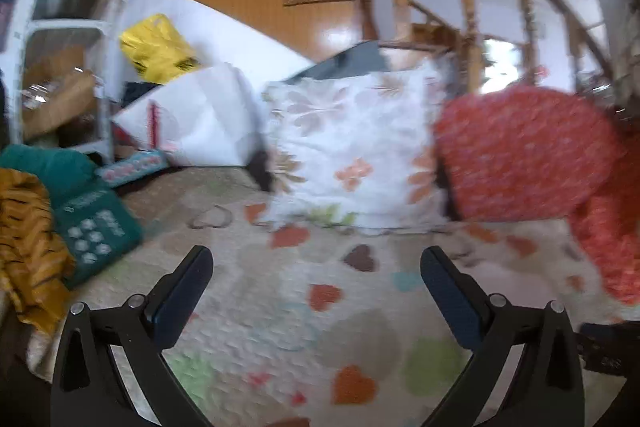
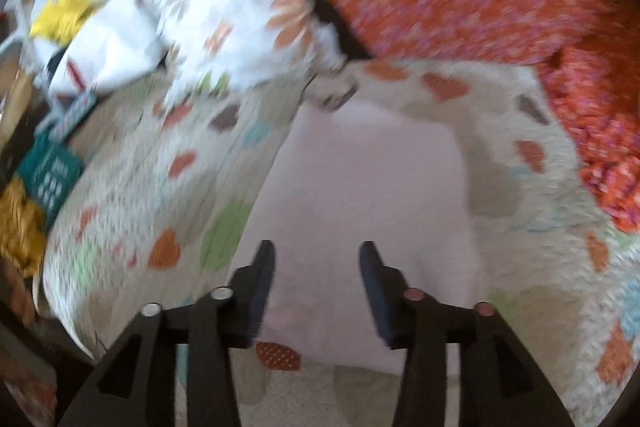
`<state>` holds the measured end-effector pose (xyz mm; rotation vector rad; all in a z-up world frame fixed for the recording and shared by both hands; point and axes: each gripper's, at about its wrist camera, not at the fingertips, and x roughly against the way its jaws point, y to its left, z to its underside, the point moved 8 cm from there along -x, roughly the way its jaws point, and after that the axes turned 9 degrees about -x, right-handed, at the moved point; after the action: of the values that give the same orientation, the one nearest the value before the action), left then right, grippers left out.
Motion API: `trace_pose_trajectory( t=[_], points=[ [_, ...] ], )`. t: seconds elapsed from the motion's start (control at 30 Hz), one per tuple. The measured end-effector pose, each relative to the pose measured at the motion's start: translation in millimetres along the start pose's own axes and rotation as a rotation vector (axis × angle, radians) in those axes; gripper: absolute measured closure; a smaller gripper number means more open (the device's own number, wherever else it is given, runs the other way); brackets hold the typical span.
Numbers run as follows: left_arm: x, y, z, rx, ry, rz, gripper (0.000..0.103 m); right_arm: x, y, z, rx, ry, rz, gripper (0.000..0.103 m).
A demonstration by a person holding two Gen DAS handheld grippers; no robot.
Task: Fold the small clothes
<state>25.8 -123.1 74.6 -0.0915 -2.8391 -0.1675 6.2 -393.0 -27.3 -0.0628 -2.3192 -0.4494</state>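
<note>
Left tool (image 1: 316,259) released, fingers wide apart, nothing between them, above the heart-print quilt (image 1: 280,327). Right tool (image 2: 317,254) also released, over a pale pink cloth (image 2: 360,187) lying flat on the quilt. Red pillow (image 1: 524,151) and floral pillow (image 1: 352,147) stand at the far edge. Green garment (image 1: 96,227) lies far left.

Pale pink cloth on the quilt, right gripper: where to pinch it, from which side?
Probably the near hem of the pale pink cloth, from above. It lies flat on the heart-print quilt, so only an edge gives something to pinch. The open right gripper is right over that end. Motion blur hides any folds.
</note>
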Motion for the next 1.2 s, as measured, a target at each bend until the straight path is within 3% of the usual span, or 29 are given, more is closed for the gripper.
trace_pose_trajectory(
  t=[0.1,0.2,0.37,0.53,0.73,1.2],
  points=[
    [-4.3,-26.7,11.5,-0.038,0.071,0.106,0.0,17.2,-11.3,4.4,-0.051,-0.036,0.025,0.039],
    [-16.7,-59.9,38.9,-0.112,0.18,0.176,0.0,12.5,-27.3,17.6,-0.048,-0.008,0.101,0.039],
    [-34.7,-92.5,71.3,-0.215,0.291,0.17,0.0,2.2,-48.3,20.9,-0.027,0.008,0.179,0.039],
    [-45.3,-114.7,101.4,-0.341,0.366,0.152,0.0,-5.6,-58.4,19.7,-0.054,0.028,0.186,0.037],
    [-43.8,-125.9,121.6,-0.369,0.425,0.201,0.0,-12.3,-61.2,27.0,-0.036,0.055,0.211,0.035],
    [-49.9,-126.1,139.4,-0.313,0.529,0.276,0.0,-20.1,-52.3,38.9,0.033,0.078,0.239,0.033]
  ],
)
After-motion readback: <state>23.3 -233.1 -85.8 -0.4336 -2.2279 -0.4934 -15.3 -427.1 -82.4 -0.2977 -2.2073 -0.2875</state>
